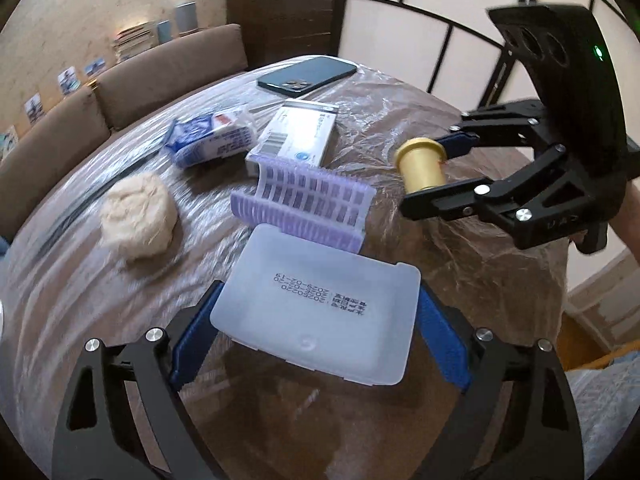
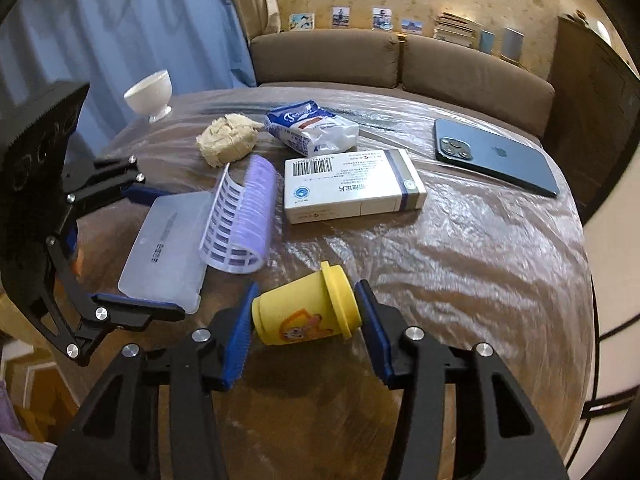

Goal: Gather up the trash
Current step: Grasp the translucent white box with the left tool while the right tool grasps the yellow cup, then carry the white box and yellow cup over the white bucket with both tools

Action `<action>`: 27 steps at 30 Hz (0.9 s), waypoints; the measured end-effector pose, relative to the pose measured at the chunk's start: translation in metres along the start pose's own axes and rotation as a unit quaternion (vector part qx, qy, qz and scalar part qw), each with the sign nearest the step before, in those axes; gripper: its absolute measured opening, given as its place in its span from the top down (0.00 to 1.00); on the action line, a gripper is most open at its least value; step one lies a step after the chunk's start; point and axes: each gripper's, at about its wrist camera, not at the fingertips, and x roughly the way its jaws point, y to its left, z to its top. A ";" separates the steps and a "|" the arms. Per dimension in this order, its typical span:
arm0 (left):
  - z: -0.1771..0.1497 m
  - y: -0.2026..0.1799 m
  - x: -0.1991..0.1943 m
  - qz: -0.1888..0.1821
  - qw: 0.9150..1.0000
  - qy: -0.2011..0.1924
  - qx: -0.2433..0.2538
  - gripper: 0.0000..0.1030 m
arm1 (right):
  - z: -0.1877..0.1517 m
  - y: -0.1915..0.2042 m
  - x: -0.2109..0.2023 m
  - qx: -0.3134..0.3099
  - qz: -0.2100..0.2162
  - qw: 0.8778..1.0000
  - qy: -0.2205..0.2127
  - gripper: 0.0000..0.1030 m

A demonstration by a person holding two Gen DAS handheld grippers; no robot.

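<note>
While we judge both pieces light and stiff, the translucent plastic lid (image 1: 320,320) looks slick and thin, best pinched across its short edges, as our left gripper (image 1: 320,320) now holds it, jaws spread wide around it. The yellow cup (image 2: 306,312) lies sideways, clamped end to end between the blue pads of our right gripper (image 2: 306,316). Just ahead of both lies a lilac hair roller (image 2: 240,220); farther ahead, a medicine box (image 2: 352,186), tissue pack (image 2: 312,128) and crumpled wad (image 2: 228,140).
</note>
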 end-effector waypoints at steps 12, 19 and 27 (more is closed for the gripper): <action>-0.036 -0.005 -0.034 0.046 0.993 -0.040 -0.105 0.10 | -0.029 0.032 -0.020 0.039 0.002 0.999 -0.015 0.53; -0.056 -0.013 -0.052 0.090 0.982 -0.061 -0.157 0.10 | -0.047 0.044 -0.023 0.068 -0.006 0.998 -0.013 0.53; -0.070 -0.018 -0.061 0.120 0.972 -0.066 -0.189 0.10 | -0.056 0.061 -0.024 0.071 -0.027 0.997 -0.020 0.53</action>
